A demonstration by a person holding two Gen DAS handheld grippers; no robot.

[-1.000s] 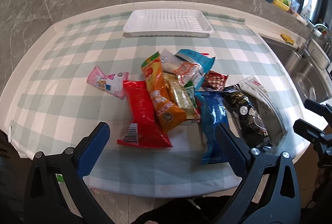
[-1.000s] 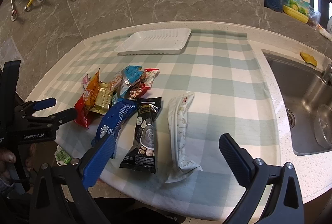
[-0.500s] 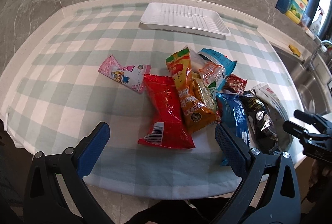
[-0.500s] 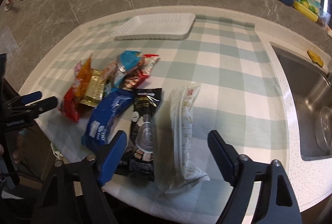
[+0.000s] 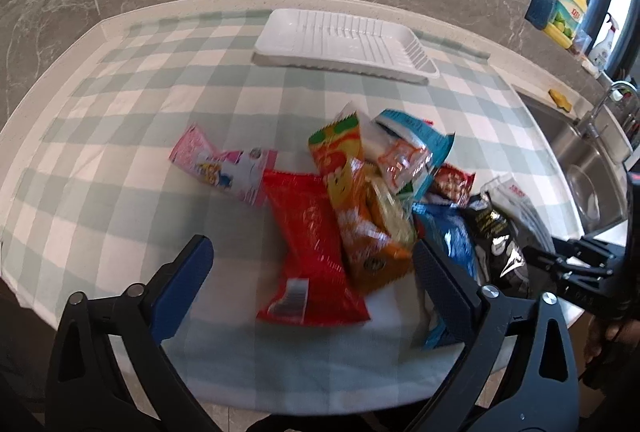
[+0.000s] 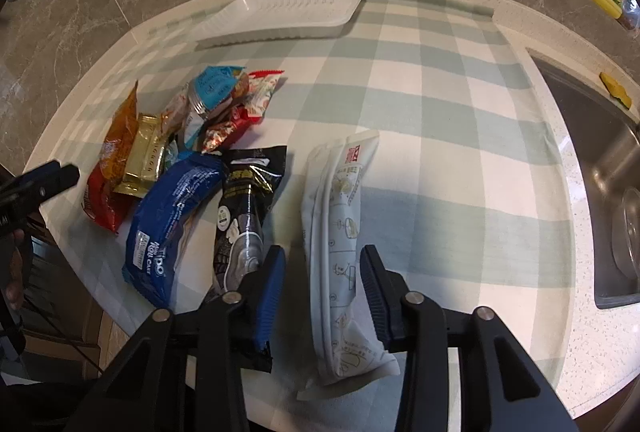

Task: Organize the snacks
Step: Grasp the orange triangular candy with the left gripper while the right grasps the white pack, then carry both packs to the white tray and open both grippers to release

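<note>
The round counter is covered by a green-and-white checked tablecloth (image 6: 440, 80). A stainless steel sink (image 6: 600, 168) is set into the counter at the right edge.

A white ribbed plastic tray (image 5: 344, 42) is placed at the far side of the cloth, well apart from the snacks.

The snack packets are gathered in a loose pile on the near half of the cloth:

- A long white printed pouch (image 6: 344, 232) is laid at the right of the group, apart from the others.
- A blue foil biscuit packet (image 6: 168, 216) and a black foil packet (image 6: 244, 208) are laid side by side, touching.
- A red foil packet (image 5: 312, 252) is laid at the near left of the pile, with an orange-and-yellow packet (image 5: 352, 200) overlapping its right edge.
- A gold foil packet (image 6: 146, 156) is rested on the orange one.
- A light-blue packet (image 5: 416, 132) and small red-and-white packets are heaped at the far end of the pile.
- A pink printed packet (image 5: 224, 164) is placed at the left, just beside the red one.

The left gripper (image 5: 312, 284) is held over the near edge of the cloth, its fingers spread wide and released, with the red packet seen between them. The right gripper (image 6: 322, 296) is positioned with its fingers on either side of the white pouch, partly narrowed; contact with the pouch is not seen.
</note>
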